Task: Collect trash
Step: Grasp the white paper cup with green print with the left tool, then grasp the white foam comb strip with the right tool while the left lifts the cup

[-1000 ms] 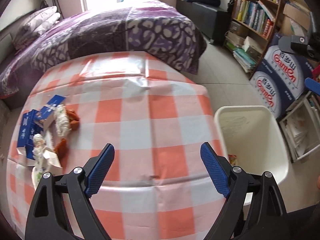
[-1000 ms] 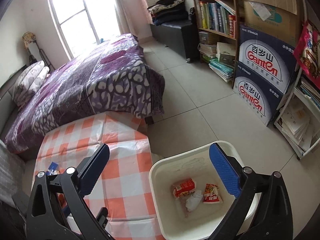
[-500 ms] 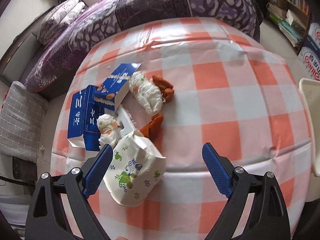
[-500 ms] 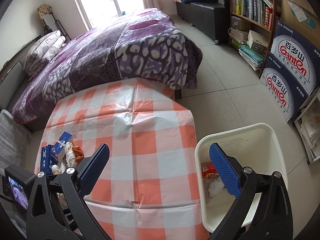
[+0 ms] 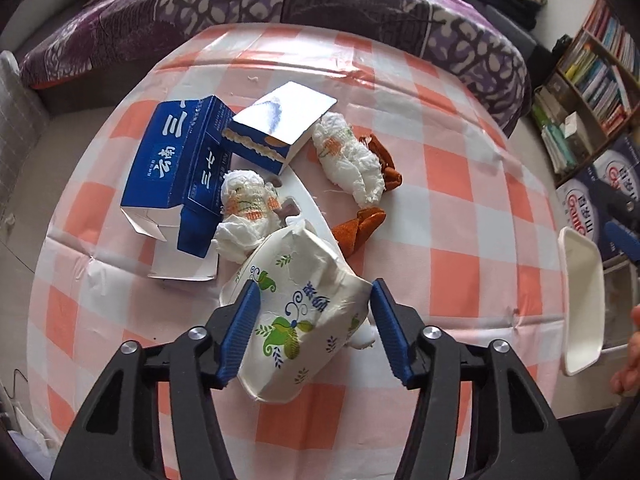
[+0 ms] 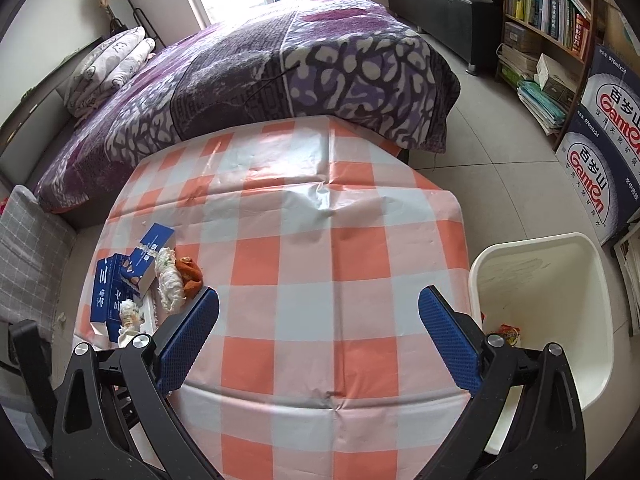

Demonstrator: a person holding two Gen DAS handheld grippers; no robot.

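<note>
A trash pile lies on the checked table: a white tissue pack with green and blue print [image 5: 300,312], two blue cartons [image 5: 176,160] [image 5: 280,128], crumpled tissues [image 5: 348,160] [image 5: 244,208] and orange peel [image 5: 360,224]. My left gripper [image 5: 312,328] is open with its fingers on either side of the tissue pack; I cannot tell if the pads touch it. My right gripper [image 6: 320,336] is open and empty above the table's front edge. The white bin [image 6: 560,292] stands right of the table with wrappers [image 6: 508,332] inside; its rim also shows in the left wrist view [image 5: 580,300].
A bed with a purple blanket [image 6: 280,60] stands behind the table. A bookshelf [image 6: 552,12] and stacked Ganten boxes [image 6: 600,160] stand at the right. A grey cushion [image 6: 24,256] is at the left.
My left gripper has swung left and down onto the trash pile and narrowed around the tissue pack. My right gripper has turned left from over the bin to over the table.
</note>
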